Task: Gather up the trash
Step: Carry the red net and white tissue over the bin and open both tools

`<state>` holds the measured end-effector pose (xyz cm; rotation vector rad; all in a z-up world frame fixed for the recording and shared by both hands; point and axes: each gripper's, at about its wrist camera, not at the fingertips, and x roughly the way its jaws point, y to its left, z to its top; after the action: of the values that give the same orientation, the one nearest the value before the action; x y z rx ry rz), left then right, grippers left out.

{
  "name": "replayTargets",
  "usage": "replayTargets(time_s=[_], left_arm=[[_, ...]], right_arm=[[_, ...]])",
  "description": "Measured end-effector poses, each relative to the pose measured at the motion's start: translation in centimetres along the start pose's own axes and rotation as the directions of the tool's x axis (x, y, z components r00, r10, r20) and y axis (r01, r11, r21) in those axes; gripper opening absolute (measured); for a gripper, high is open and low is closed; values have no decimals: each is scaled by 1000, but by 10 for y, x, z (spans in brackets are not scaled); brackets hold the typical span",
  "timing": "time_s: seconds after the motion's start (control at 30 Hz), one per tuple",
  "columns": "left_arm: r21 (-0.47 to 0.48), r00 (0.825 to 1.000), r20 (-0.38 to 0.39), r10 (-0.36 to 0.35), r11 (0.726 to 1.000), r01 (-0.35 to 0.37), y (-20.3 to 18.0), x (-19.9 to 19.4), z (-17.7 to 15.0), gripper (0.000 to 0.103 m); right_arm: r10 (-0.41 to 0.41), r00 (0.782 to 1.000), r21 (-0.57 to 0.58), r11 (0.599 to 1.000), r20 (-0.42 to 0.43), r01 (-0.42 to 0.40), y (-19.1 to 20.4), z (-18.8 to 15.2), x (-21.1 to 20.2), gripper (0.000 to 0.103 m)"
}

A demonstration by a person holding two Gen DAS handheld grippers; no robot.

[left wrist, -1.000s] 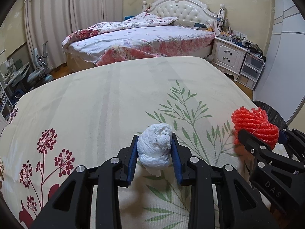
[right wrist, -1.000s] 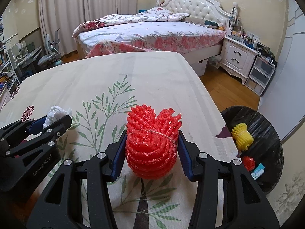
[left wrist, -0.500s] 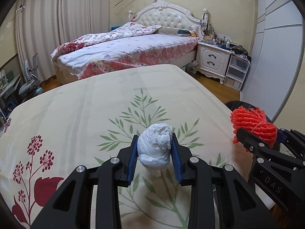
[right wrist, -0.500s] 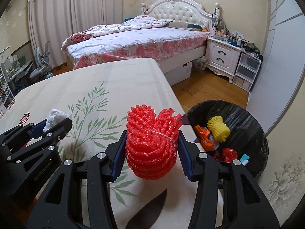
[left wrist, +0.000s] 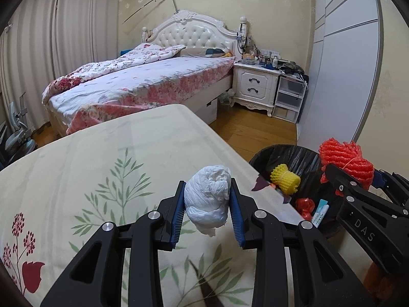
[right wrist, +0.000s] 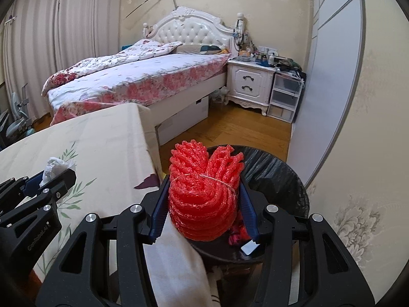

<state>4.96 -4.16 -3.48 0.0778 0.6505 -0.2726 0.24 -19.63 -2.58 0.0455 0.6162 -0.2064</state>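
Observation:
My left gripper (left wrist: 207, 208) is shut on a crumpled white tissue wad (left wrist: 208, 198), held above the right edge of the cream leaf-print table cover (left wrist: 102, 158). My right gripper (right wrist: 204, 207) is shut on a red foam fruit net (right wrist: 204, 194), held over the near rim of a round bin lined with a black bag (right wrist: 276, 168). In the left wrist view the same bin (left wrist: 286, 158) stands off the table's right side, with a yellow foam net (left wrist: 285, 179) and red scraps (left wrist: 304, 204) inside. The right gripper (left wrist: 355, 179) with the red net (left wrist: 345, 161) hangs over its far side.
A bed with a floral cover (left wrist: 143, 81) stands beyond the table, a white nightstand (left wrist: 255, 87) and plastic drawers (left wrist: 288, 99) to its right. Wooden floor (right wrist: 230, 130) lies between bed, bin and a grey wardrobe door (right wrist: 329, 81). Curtains (left wrist: 51, 51) fill the left wall.
Both grippers have swung right across the table toward the bin, each keeping its load. The bin has come into full view and the red net now hangs over it.

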Motion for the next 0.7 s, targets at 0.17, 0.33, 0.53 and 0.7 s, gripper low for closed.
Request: replayTargets(time_s=[0.17, 0.33, 0.53, 0.7], left_arm=[[39, 999, 16, -35, 999, 35, -27, 11, 13, 33], [75, 998, 34, -60, 996, 57, -49, 24, 22, 33], [107, 997, 27, -71, 992, 68, -67, 44, 35, 33], [134, 997, 16, -78, 988, 75, -80, 58, 40, 33]], right_arm=[[-63, 998, 22, 998, 23, 63, -17, 5, 9, 48], [-107, 994, 60, 993, 32, 105, -33, 11, 22, 49], [-164, 986, 85, 983, 37, 160, -45, 16, 37, 49], [-195, 981, 116, 975, 21, 192, -58, 17, 51, 49]])
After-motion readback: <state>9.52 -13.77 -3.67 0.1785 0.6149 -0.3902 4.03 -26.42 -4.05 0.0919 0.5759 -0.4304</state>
